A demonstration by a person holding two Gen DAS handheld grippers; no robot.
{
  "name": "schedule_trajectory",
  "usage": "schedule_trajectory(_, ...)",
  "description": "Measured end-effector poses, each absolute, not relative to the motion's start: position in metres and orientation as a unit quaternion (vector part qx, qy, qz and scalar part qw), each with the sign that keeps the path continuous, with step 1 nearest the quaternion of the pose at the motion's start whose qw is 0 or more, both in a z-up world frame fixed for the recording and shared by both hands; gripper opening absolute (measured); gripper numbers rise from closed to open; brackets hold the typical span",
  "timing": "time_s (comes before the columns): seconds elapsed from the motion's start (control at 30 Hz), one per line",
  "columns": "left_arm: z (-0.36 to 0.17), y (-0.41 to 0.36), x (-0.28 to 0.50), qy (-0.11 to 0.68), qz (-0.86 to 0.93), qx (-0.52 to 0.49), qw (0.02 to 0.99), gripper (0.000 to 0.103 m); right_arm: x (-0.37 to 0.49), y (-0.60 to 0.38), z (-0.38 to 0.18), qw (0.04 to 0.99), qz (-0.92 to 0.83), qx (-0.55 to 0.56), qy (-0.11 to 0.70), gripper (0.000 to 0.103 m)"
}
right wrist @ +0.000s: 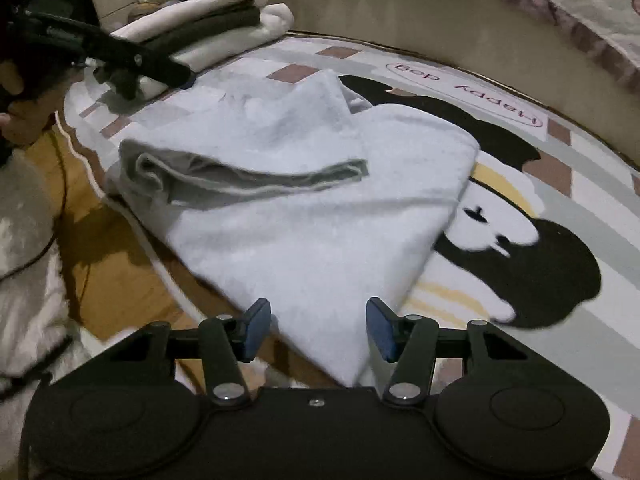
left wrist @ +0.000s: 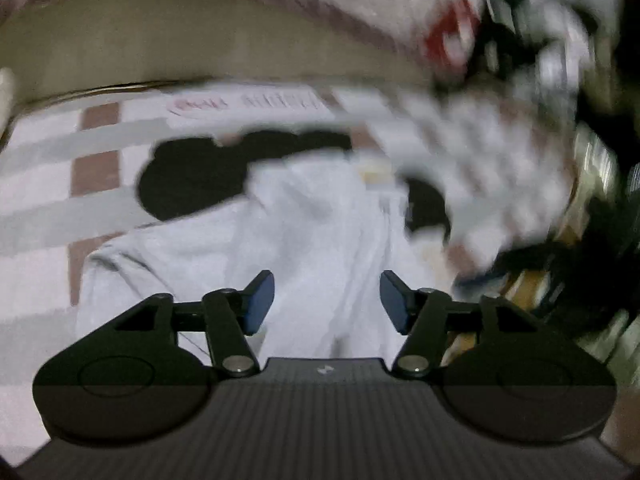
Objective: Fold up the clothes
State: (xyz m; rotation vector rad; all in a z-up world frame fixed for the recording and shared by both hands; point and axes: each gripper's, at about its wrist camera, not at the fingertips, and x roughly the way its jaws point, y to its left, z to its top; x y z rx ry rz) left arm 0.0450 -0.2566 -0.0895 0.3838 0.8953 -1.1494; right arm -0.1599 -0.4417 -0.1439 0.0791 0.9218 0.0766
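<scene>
Both your left gripper [left wrist: 327,300] and right gripper [right wrist: 319,330] jaws gape released, the garment [right wrist: 304,208] lying just ahead between them on the rug [right wrist: 560,216]; pinching one layer would undo its loose fold.

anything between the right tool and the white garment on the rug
Nothing visible. The open right tool hovers right at the near corner of the partly folded white garment on the cartoon-dog rug, with no object in between.

We've got bare rug [right wrist: 540,240] right of the white garment [right wrist: 312,240]. Folded stack [right wrist: 224,28] and left gripper [right wrist: 120,60] crowd the far-left corner; bed frame [right wrist: 400,8] walls the far edge.
</scene>
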Motion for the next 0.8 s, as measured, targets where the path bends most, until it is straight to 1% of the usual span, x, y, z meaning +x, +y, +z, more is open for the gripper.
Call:
schedule_trajectory(0.07,-0.117,-0.278,0.031,0.404,-0.492,0.275,0.72,0.059,-0.168,-0.44,-0.147,0.896,0.04,0.034,0.441,0.058)
schedule_trajectory(0.1,-0.131,-0.288,0.025,0.401,-0.475,0.325,0.713,0.063,-0.169,-0.439,-0.149,0.896,0.039,0.028,0.442,0.057)
schedule_trajectory(0.13,-0.145,-0.292,0.023,0.4,-0.46,0.361,0.706,0.076,-0.166,-0.436,-0.154,0.893,0.034,0.016,0.448,0.058)
schedule_trajectory(0.17,-0.149,-0.289,0.025,0.397,-0.452,0.363,0.712,0.081,-0.164,-0.434,-0.158,0.89,0.027,0.001,0.456,0.058)
schedule_trajectory(0.2,-0.147,-0.285,0.031,0.404,-0.448,0.346,0.719,0.077,-0.163,-0.432,-0.162,0.887,0.02,-0.015,0.462,0.058)
schedule_trajectory(0.27,-0.14,-0.276,0.044,0.419,-0.441,0.309,0.731,0.056,-0.163,-0.431,-0.166,0.887,0.015,-0.029,0.461,0.058)
schedule_trajectory(0.3,-0.136,-0.27,0.048,0.421,-0.436,0.293,0.74,0.031,-0.163,-0.431,-0.167,0.889,0.013,-0.027,0.458,0.058)
schedule_trajectory(0.33,-0.132,-0.264,0.055,0.426,-0.431,0.274,0.747,0.017,-0.165,-0.433,-0.168,0.891,0.011,-0.02,0.453,0.058)
schedule_trajectory(0.37,-0.127,-0.256,0.06,0.424,-0.419,0.255,0.761,0.01,-0.166,-0.435,-0.169,0.893,0.009,-0.015,0.449,0.057)
schedule_trajectory(0.43,-0.114,-0.241,0.07,0.415,-0.391,0.214,0.793,0.007,-0.168,-0.439,-0.172,0.897,0.005,-0.008,0.442,0.051)
schedule_trajectory(0.47,-0.1,-0.229,0.075,0.408,-0.379,0.175,0.812,0.006,-0.169,-0.441,-0.173,0.899,0.003,-0.004,0.439,0.046)
schedule_trajectory(0.53,-0.071,-0.189,0.092,0.414,-0.368,0.03,0.832,0.006,-0.172,-0.442,-0.174,0.9,-0.004,-0.002,0.436,0.045)
schedule_trajectory(0.57,-0.066,-0.173,0.097,0.42,-0.359,-0.012,0.833,0.006,-0.173,-0.442,-0.175,0.9,-0.006,-0.001,0.435,0.044)
schedule_trajectory(0.63,-0.075,-0.16,0.098,0.438,-0.32,-0.001,0.84,0.006,-0.174,-0.443,-0.176,0.899,-0.008,0.005,0.437,0.044)
schedule_trajectory(0.73,-0.105,-0.163,0.101,0.492,-0.269,0.056,0.827,0.006,-0.171,-0.449,-0.176,0.896,-0.013,0.027,0.443,0.044)
schedule_trajectory(0.8,-0.106,-0.157,0.107,0.497,-0.268,0.039,0.824,0.007,-0.169,-0.45,-0.175,0.894,-0.014,0.028,0.447,0.044)
